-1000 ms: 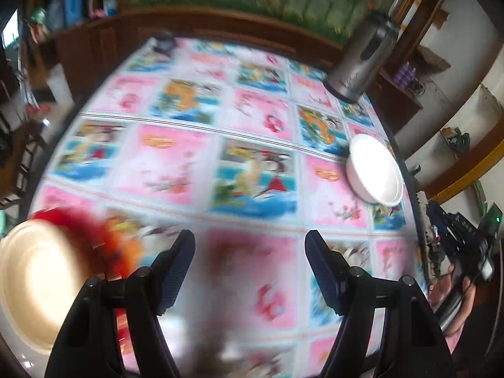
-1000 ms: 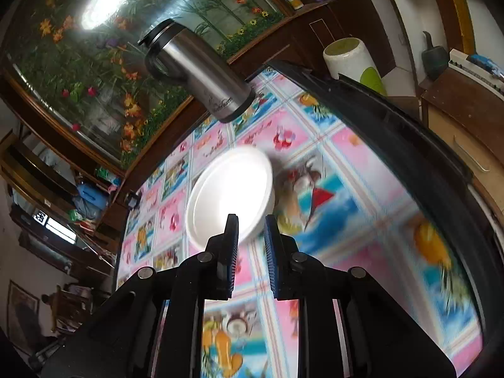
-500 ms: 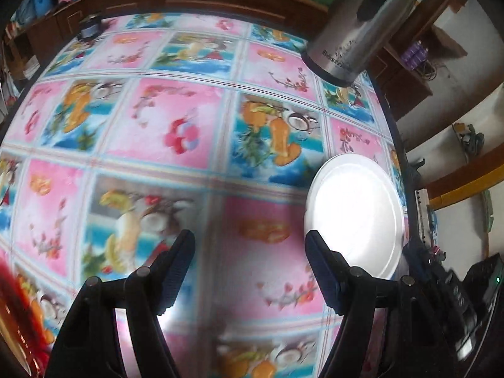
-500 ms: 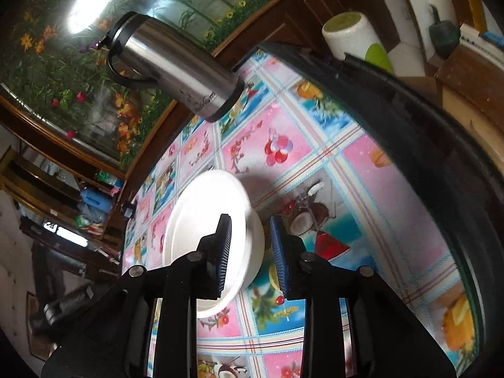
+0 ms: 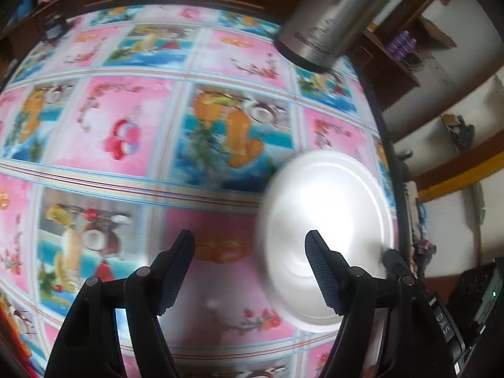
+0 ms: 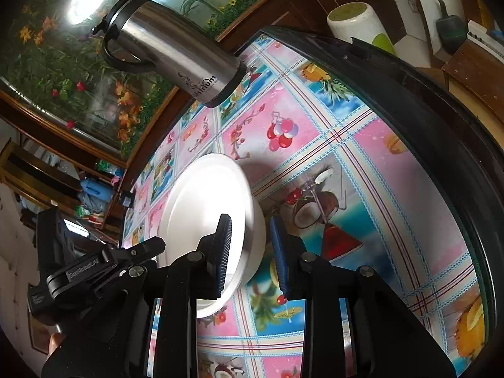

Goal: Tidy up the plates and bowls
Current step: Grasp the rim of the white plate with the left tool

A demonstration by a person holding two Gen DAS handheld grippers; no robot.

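Observation:
A white bowl [image 5: 327,220] sits on the colourful patterned tablecloth [image 5: 132,126] near the table's right edge. My left gripper [image 5: 250,267] is open and empty; its right finger overlaps the bowl's near left side. In the right wrist view the same bowl [image 6: 208,208] lies between my right gripper's fingers. The right gripper [image 6: 250,249] is open, with the left finger over the bowl's inside and the right finger outside its wall. The rim stands in the gap between them.
A steel thermos jug [image 5: 334,19] stands at the back right of the table; it also shows in the right wrist view [image 6: 176,50]. The dark table edge [image 6: 434,119] runs close on the right. A white and green cylinder [image 6: 359,25] stands beyond it.
My left gripper has swung right, away from a red-rimmed plate, toward the white bowl. My right gripper has opened wider and moved forward so its fingers straddle the bowl's rim.

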